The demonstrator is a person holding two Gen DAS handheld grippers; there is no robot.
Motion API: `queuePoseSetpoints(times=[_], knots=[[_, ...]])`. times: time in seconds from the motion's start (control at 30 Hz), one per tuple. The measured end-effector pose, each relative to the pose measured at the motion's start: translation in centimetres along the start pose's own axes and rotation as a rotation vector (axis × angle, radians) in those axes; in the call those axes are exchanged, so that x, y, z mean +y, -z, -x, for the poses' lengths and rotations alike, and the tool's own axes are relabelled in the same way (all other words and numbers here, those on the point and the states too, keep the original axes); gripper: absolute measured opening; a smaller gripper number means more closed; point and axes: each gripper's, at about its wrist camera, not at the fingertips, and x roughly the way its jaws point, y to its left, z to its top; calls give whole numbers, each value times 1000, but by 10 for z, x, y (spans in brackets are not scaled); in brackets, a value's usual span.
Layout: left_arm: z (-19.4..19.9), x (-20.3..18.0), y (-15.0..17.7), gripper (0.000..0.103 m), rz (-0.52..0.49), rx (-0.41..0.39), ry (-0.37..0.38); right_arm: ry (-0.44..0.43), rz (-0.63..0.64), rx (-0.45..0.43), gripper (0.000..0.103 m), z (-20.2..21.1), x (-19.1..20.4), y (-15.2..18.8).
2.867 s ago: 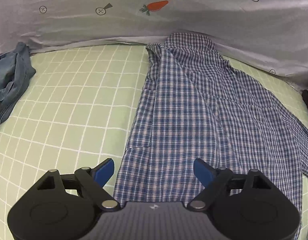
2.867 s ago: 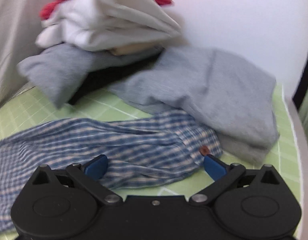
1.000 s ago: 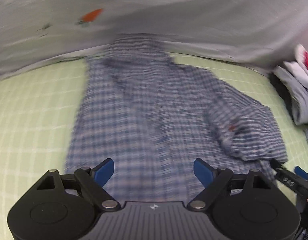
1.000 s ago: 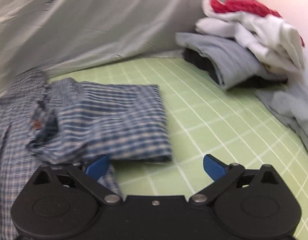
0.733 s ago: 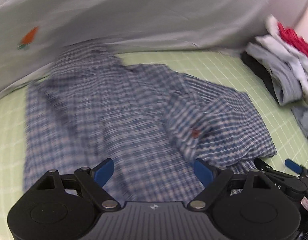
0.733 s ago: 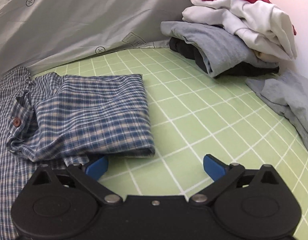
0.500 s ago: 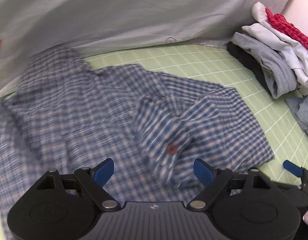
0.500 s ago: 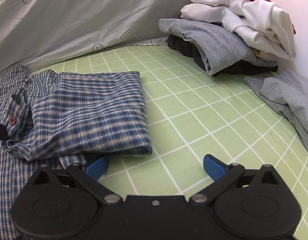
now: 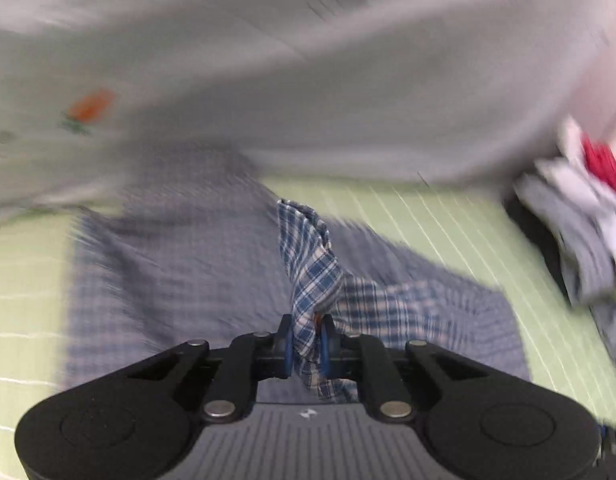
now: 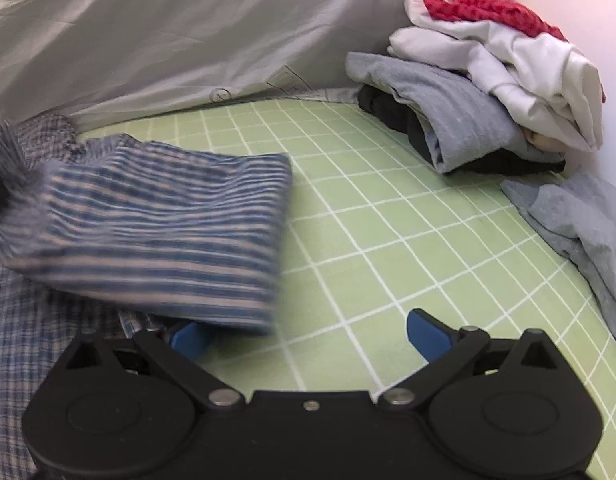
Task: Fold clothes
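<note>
A green sheet crossed by thin white grid lines covers the surface, and a pale grey cloth with small printed motifs, one an orange carrot, hangs along its far edge. The plaid shirt, checked in blue, white and a faint pink, lies spread on the sheet toward the left side. Most of it is blurred in the left wrist view, though the piece nearest the camera is sharp.

The left gripper has its two blue pads pressed together on the sleeve of the shirt. The cloth rises from between them in a crumpled, upright fold, and a small reddish button shows just at the pinch.

In the right wrist view a folded part of the shirt lies in a broad flat panel on top of the rest, its stripes smeared by motion. The right gripper sits low over the sheet with its blue fingers spread wide and nothing between them. Its left finger is tucked at the near edge of that folded panel.

At the far right a pile of clothes is stacked, with dark and grey pieces below, white above and red on top. A loose grey garment lies just beside it.
</note>
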Motion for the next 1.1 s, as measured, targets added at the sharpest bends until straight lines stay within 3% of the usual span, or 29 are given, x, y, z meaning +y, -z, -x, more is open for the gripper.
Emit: queuePoseSetpoints(times=[0.1,0.23,0.27,0.37,0.47,0.53,0.63,0.83,1.1], knots=[[25,28,-13,14,56,-94,-53,-27,3,-22,103,13,10,-2],[63,89,-30,14,156,-216,-188,-66,36,-58,103,30,26,-4],[68,103,-31,15,173,-226,-226,-75,47,-65,103,34,29,-3],[73,136,-20,21,217,-160,-316,-108,75,-79,103,45,39,-1],[80,154,4,46,255,-85,-367,-129,105,-94,103,59,47,2],[89,158,24,68,276,-48,-382,-135,125,-110,103,69,49,5],[102,164,55,79,307,9,-402,-142,131,-124,103,86,47,11],[120,144,117,81,268,136,-334,-129,136,-113,103,112,41,30],[133,68,198,85,36,292,-182,-136,169,-12,102,134,18,84]])
